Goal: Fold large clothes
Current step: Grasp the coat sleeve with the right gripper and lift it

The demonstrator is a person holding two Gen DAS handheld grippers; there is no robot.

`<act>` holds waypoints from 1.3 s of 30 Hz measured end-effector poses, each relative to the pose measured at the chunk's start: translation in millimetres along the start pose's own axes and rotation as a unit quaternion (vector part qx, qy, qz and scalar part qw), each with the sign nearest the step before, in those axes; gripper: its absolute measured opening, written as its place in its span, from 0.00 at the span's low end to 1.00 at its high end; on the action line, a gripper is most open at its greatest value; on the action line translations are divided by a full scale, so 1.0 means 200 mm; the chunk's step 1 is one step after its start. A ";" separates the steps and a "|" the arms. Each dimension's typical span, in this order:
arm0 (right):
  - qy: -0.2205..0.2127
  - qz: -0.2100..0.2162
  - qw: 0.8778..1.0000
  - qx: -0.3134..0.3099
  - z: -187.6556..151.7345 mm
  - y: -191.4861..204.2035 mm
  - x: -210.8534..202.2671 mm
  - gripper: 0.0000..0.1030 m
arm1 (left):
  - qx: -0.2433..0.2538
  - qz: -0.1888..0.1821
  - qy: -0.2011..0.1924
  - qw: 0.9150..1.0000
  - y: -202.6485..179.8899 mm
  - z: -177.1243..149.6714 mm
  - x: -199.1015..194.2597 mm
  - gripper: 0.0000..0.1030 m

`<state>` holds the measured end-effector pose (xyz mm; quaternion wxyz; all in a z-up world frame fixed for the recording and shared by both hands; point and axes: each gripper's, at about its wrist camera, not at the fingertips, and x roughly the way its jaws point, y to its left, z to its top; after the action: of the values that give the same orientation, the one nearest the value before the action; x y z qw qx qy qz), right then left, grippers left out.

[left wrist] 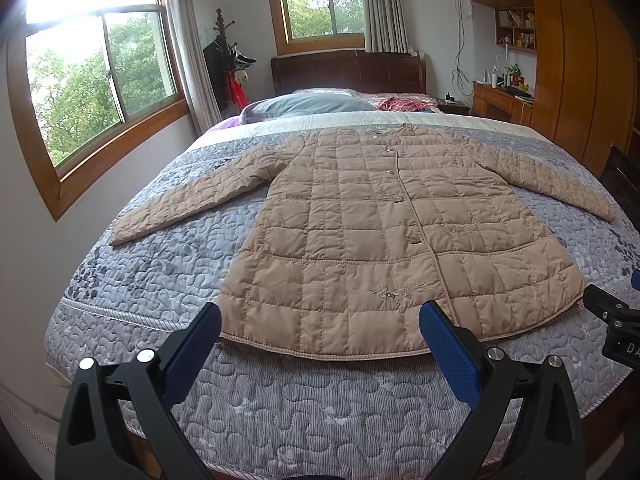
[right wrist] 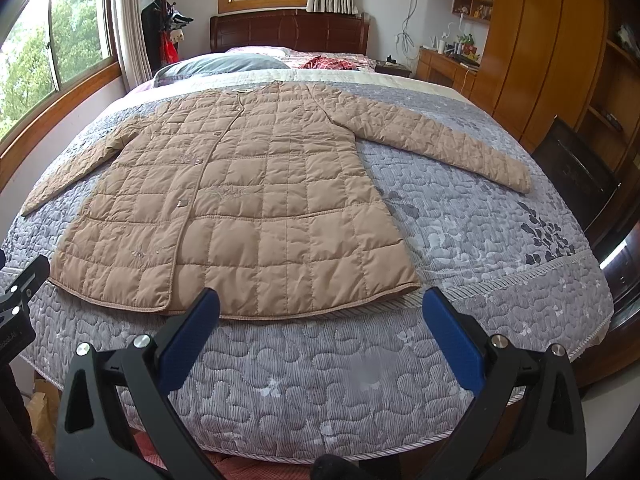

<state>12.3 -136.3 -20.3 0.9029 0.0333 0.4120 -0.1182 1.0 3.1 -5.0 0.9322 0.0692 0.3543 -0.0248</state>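
Observation:
A tan quilted coat lies flat and face up on the bed, buttoned, both sleeves spread out to the sides, hem toward me. My left gripper hovers open over the hem's left half, its blue pads apart with nothing between them. My right gripper is open too, just off the hem's right corner above the bedspread. Each gripper shows at the edge of the other's view.
The bed is covered by a grey patterned quilt. A grey pillow and a red cloth lie near the dark headboard. Windows line the left wall; wooden wardrobes and a dark chair stand on the right.

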 end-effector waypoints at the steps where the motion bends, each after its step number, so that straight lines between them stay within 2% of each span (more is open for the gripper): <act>1: 0.000 0.000 1.000 0.000 0.00 0.00 0.00 0.98 | 0.000 0.000 0.001 1.000 0.00 0.00 0.00 0.97; 6: 0.003 0.017 1.000 -0.004 0.04 -0.01 0.05 0.97 | 0.005 -0.008 0.010 1.000 0.00 0.02 0.08 0.97; 10: 0.028 0.026 0.999 0.002 0.11 -0.08 0.16 0.97 | -0.001 -0.046 0.027 0.999 0.01 0.06 0.17 0.97; 13: 0.050 0.021 0.998 0.011 0.18 -0.18 0.28 0.97 | 0.001 -0.082 0.058 0.995 0.00 0.10 0.29 0.97; 17: 0.038 0.008 0.998 0.057 0.37 -0.44 0.36 0.97 | 0.004 -0.134 0.113 0.985 -0.04 0.21 0.48 0.97; 21: 0.005 0.022 0.992 0.122 0.57 -0.80 0.48 0.97 | 0.013 -0.147 0.137 0.979 -0.12 0.37 0.66 0.97; 23: 0.034 0.031 0.986 0.158 0.65 -1.00 0.61 0.97 | 0.014 -0.153 0.151 0.977 -0.17 0.47 0.77 0.97; 25: 0.079 0.027 0.971 0.222 0.69 -1.23 0.75 0.97 | 0.020 -0.164 0.164 0.973 -0.22 0.55 0.88 0.97; 27: 0.110 0.006 0.960 0.257 0.73 -1.44 0.88 0.97 | 0.018 -0.178 0.172 0.969 -0.27 0.62 0.97 0.97; 31: 0.136 -0.017 0.945 0.296 0.76 -1.77 1.06 0.97 | -0.009 -0.217 0.200 0.955 -0.31 0.71 1.16 0.96; 32: 0.139 -0.012 0.941 0.307 0.75 -1.82 1.09 0.97 | -0.014 -0.222 0.205 0.953 -0.32 0.74 1.20 0.96; 35: 0.151 0.037 0.931 0.329 0.75 -1.96 1.21 0.97 | -0.034 -0.237 0.207 0.949 -0.33 0.80 1.30 0.96; 37: 0.159 0.036 0.929 0.333 0.74 -2.00 1.27 0.97 | -0.051 -0.236 0.213 0.947 -0.33 0.83 1.37 0.96; 39: 0.165 0.015 0.931 0.327 0.75 -2.03 1.33 0.96 | -0.061 -0.240 0.218 0.944 -0.34 0.85 1.43 0.96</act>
<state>192.3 -603.3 -106.4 0.7629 0.3513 0.4936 -0.2259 320.2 -89.0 -75.8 0.8011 -0.0713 0.5556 -0.2108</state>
